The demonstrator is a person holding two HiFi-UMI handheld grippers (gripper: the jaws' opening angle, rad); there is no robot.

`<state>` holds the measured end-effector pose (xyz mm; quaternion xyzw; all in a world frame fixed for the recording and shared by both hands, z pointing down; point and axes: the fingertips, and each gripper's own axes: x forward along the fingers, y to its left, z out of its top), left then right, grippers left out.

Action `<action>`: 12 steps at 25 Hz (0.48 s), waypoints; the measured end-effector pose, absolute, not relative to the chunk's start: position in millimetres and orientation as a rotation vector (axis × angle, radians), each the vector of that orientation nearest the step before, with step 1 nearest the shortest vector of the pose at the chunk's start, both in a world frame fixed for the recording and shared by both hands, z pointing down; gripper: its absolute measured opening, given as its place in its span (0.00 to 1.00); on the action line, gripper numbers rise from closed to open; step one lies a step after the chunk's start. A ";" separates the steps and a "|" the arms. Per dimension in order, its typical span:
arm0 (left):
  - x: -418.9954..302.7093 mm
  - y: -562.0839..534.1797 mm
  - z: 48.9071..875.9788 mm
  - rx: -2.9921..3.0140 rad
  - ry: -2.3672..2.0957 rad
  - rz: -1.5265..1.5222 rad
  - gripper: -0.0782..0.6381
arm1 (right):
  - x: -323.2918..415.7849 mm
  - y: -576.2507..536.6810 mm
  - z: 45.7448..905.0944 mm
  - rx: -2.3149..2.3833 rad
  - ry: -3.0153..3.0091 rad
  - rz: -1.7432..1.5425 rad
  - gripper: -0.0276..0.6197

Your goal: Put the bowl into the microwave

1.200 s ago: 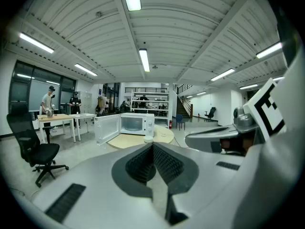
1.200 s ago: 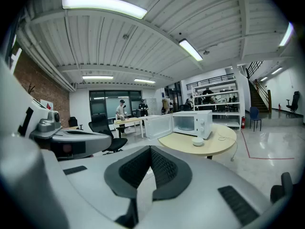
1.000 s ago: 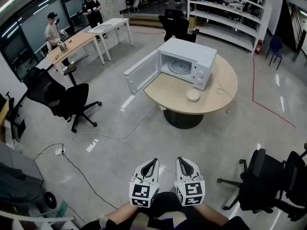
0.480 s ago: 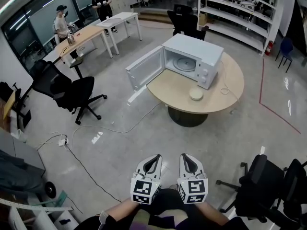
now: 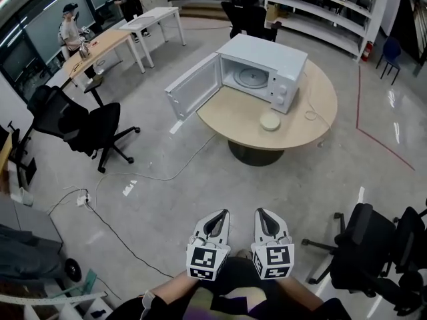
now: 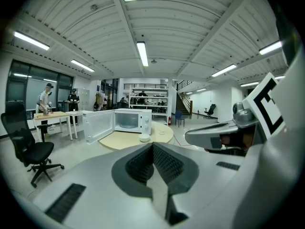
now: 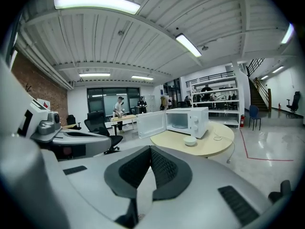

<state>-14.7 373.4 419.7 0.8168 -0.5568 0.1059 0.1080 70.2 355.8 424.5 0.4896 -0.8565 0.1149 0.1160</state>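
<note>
A white microwave [image 5: 267, 69] stands on the round wooden table [image 5: 233, 122] with its door [image 5: 192, 93] swung open to the left. A small pale bowl [image 5: 269, 121] sits on the table in front of the microwave's control panel. My left gripper [image 5: 217, 217] and right gripper [image 5: 263, 216] are side by side low in the head view, far from the table, both shut and holding nothing. From the left gripper [image 6: 153, 148] I see the microwave [image 6: 136, 120] and bowl [image 6: 144, 139] far off. From the right gripper [image 7: 150, 150] the bowl [image 7: 190, 141] lies before the microwave [image 7: 187, 121].
Grey floor lies between me and the table, crossed by a cable [image 5: 143, 175]. Black office chairs stand at the left [image 5: 87, 129] and lower right [image 5: 373, 255]. Long tables [image 5: 107, 42] with people beside them sit at the back left, shelves [image 5: 320, 2] at the back.
The head view has shifted slightly, and both grippers sit a little higher in it. They stay shut and side by side. The bowl and microwave have not moved.
</note>
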 end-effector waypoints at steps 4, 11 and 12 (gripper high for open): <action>-16.3 346.2 415.7 2.450 -1.563 0.278 0.17 | 65.7 335.7 420.4 1.482 -2.452 0.331 0.07; -41.8 295.8 420.5 2.479 -1.490 0.257 0.17 | 39.2 286.4 425.1 1.521 -2.384 0.358 0.07; -49.0 287.8 421.9 2.473 -1.489 0.255 0.17 | 33.5 278.3 425.0 1.522 -2.380 0.359 0.07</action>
